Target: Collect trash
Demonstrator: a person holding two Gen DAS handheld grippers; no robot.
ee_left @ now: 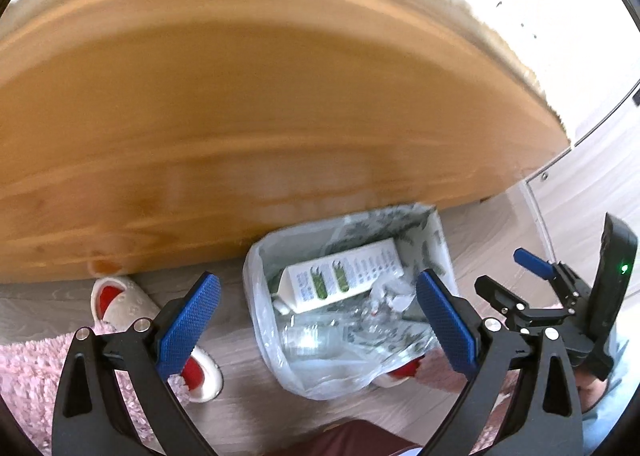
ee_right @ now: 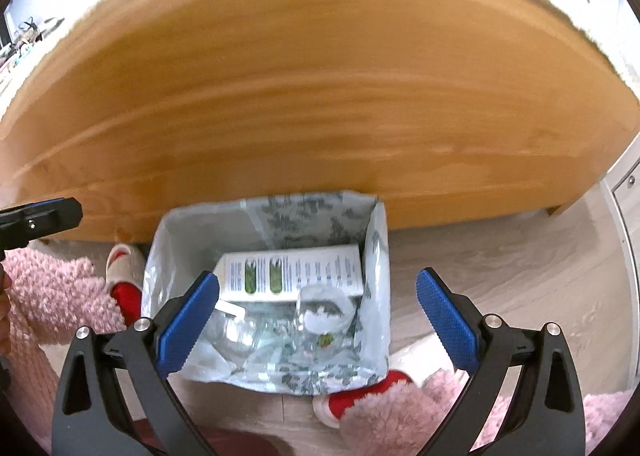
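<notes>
1. Trash sits in a plastic-lined bin (ee_right: 376, 256) on the floor, hard against the base of a wooden table (ee_right: 320, 75); the bin's far rim is partly hidden under the table edge.
2. Inside lies a white carton (ee_right: 292, 272) with green print, on its side, over clear crumpled plastic (ee_right: 320, 316). What the clear pieces are is hard to tell.
3. The left gripper (ee_left: 318, 326) hangs above the bin with its blue fingers (ee_left: 188, 330) wide apart and nothing between them.
4. The right gripper (ee_right: 318, 324) is likewise over the bin, fingers (ee_right: 448, 326) spread and empty. In the left view it shows only in part at the right edge (ee_left: 532, 288).
5. Red-and-white slippers (ee_left: 120, 302) flank the bin; the one on the right is mostly covered by the bin and a pink fluffy sleeve (ee_right: 384, 408).
6. The table surface is blurred, and the scene past its far edge is washed out.
</notes>
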